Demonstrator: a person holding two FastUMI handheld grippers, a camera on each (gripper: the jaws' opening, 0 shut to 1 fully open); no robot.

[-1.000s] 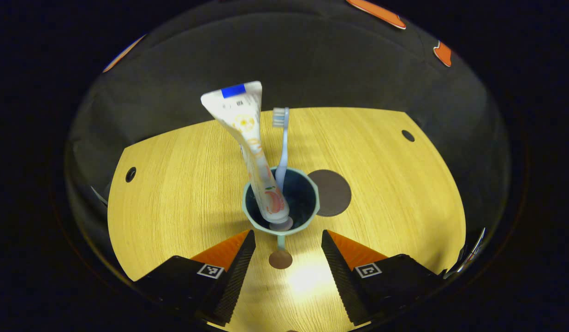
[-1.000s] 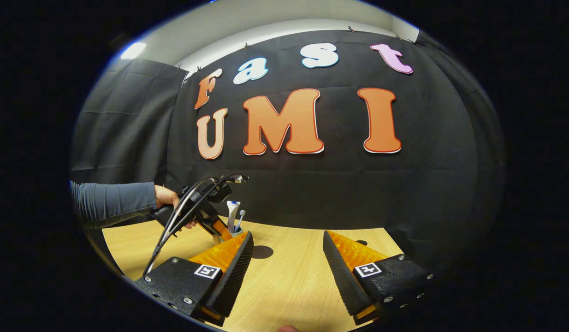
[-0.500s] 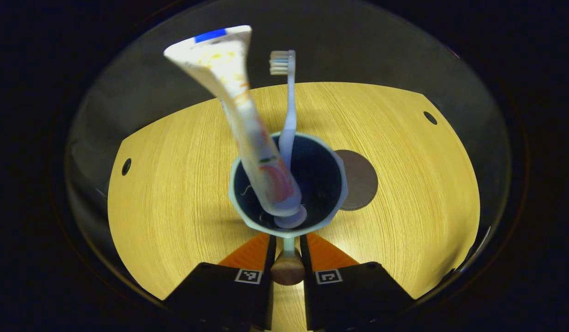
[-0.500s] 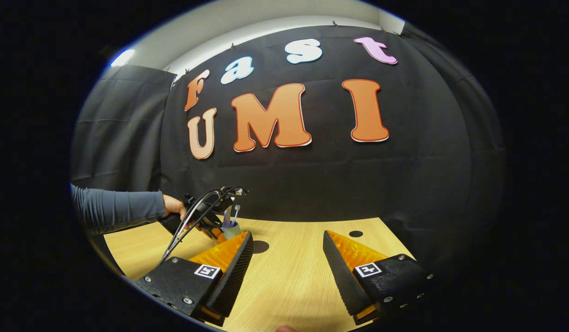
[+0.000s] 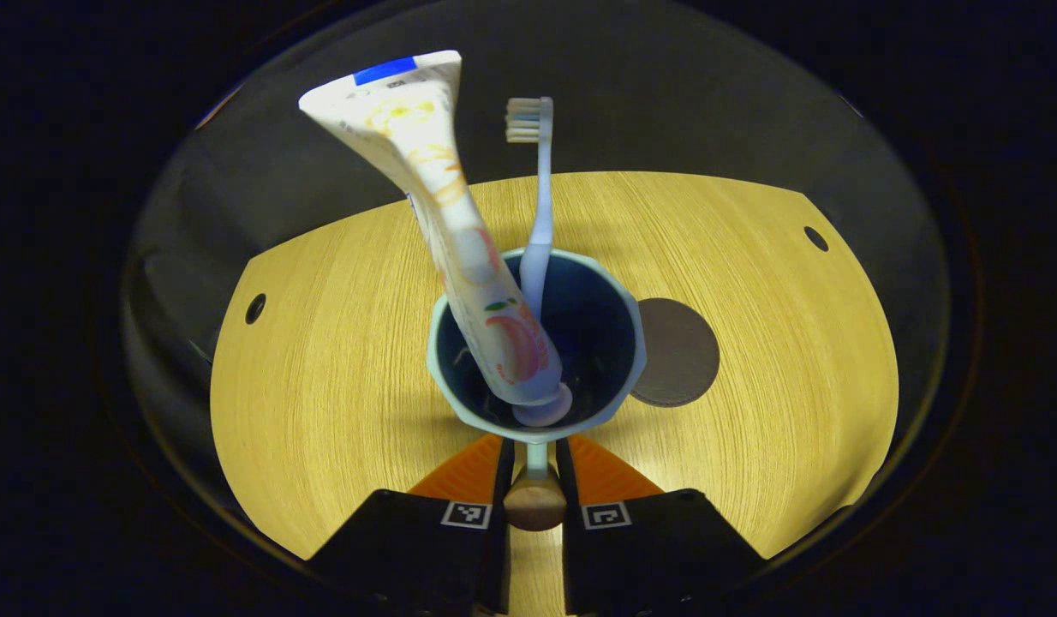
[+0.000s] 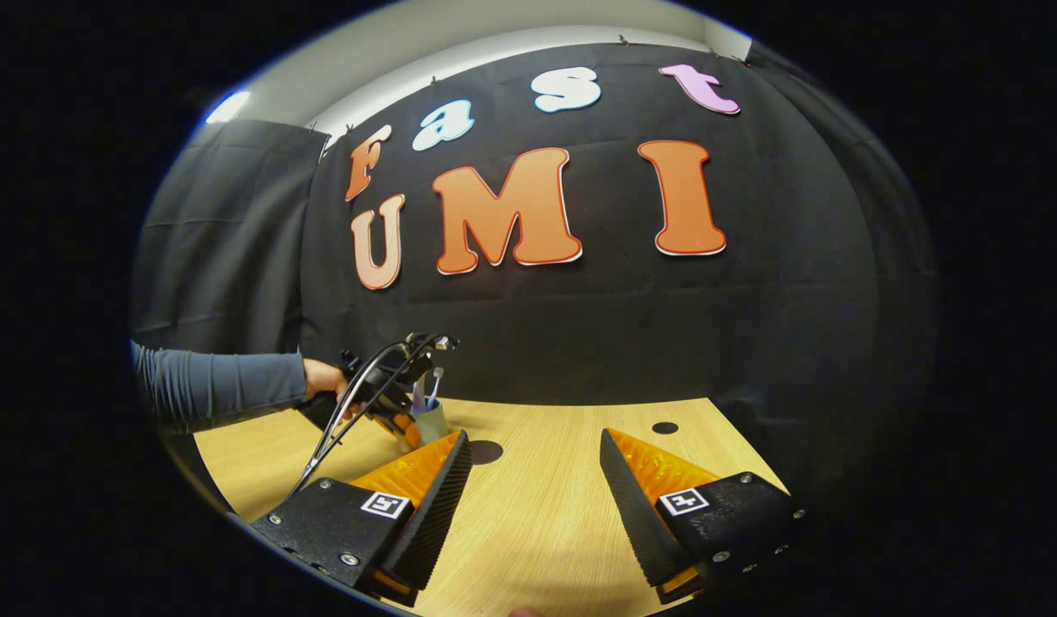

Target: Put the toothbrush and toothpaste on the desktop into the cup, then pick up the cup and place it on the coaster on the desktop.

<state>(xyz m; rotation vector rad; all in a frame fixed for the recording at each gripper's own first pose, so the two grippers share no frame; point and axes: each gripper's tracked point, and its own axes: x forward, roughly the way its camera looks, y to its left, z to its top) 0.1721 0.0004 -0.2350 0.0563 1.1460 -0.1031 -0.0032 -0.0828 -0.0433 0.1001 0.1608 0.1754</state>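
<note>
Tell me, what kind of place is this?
Probably a staged recording booth, not a bathroom: black cloth wall, a bare wooden table, and a cup holding a toothbrush and toothpaste.

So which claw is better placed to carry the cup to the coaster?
Left. The left claw is shut on the cup's handle, beside the coaster. The right claw is open, farther off.

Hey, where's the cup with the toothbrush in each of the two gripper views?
Left gripper view: cup at centre, just beyond the left gripper.
Right gripper view: cup small, lower left, in front of the person's hand.
Shared landmark: the round dark coaster beside it.
</note>
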